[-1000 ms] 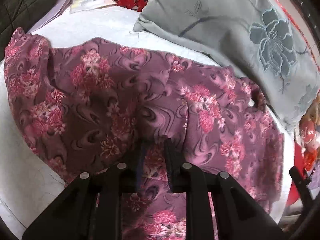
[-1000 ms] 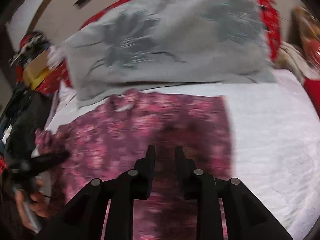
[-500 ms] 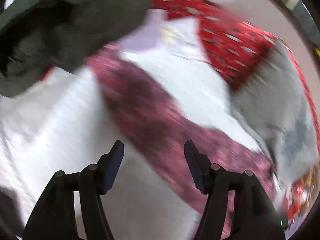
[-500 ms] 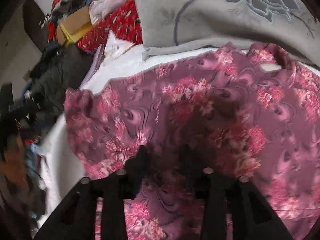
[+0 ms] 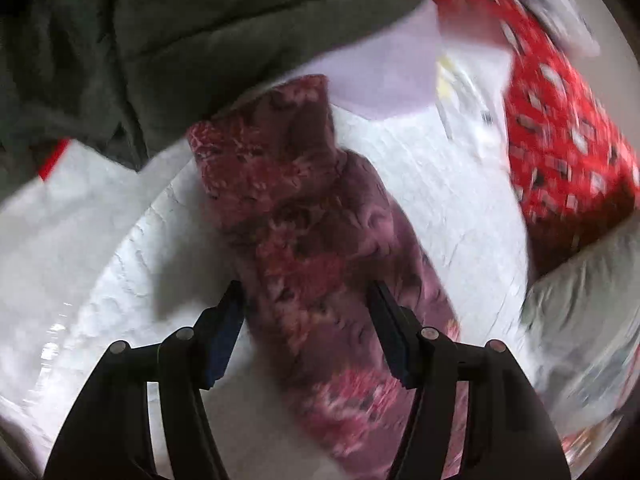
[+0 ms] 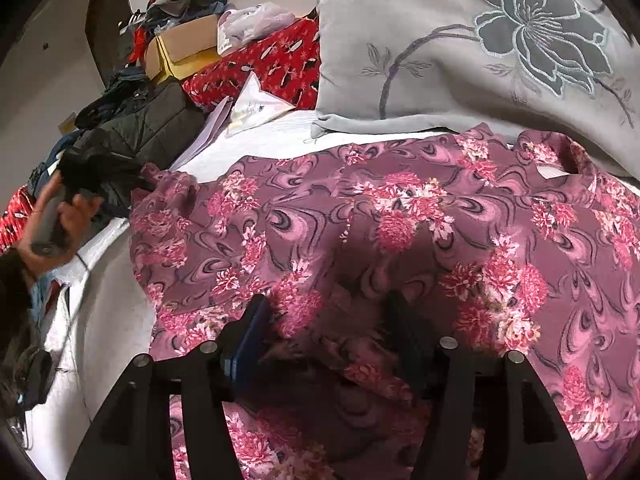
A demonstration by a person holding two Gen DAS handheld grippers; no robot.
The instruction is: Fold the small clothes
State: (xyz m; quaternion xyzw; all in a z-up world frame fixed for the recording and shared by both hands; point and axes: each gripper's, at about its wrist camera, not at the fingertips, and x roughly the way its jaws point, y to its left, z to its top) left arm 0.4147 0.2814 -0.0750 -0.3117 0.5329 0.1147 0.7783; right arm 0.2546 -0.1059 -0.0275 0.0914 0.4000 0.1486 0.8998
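Observation:
A purple shirt with pink flowers [image 6: 400, 220] lies spread on the white bed sheet [image 6: 272, 140]. Its left sleeve [image 5: 304, 208] stretches out in the blurred left wrist view. My left gripper [image 5: 306, 300] is open, its fingers either side of the sleeve, just above it. My right gripper [image 6: 328, 320] is open over the shirt's lower middle, with bunched cloth between its fingers. The left gripper and the hand holding it [image 6: 60, 216] show at the left edge of the right wrist view, beside the sleeve end.
A grey flower-embroidered pillow [image 6: 480, 48] lies behind the shirt. A dark jacket [image 5: 160, 40] lies left of the sleeve end. Papers [image 6: 256, 108], a red patterned cloth [image 6: 264, 64] and a cardboard box [image 6: 184, 48] sit at the back left.
My left gripper let go of the shirt, opened and swung left to the sleeve. My right gripper opened and came down over the shirt's middle.

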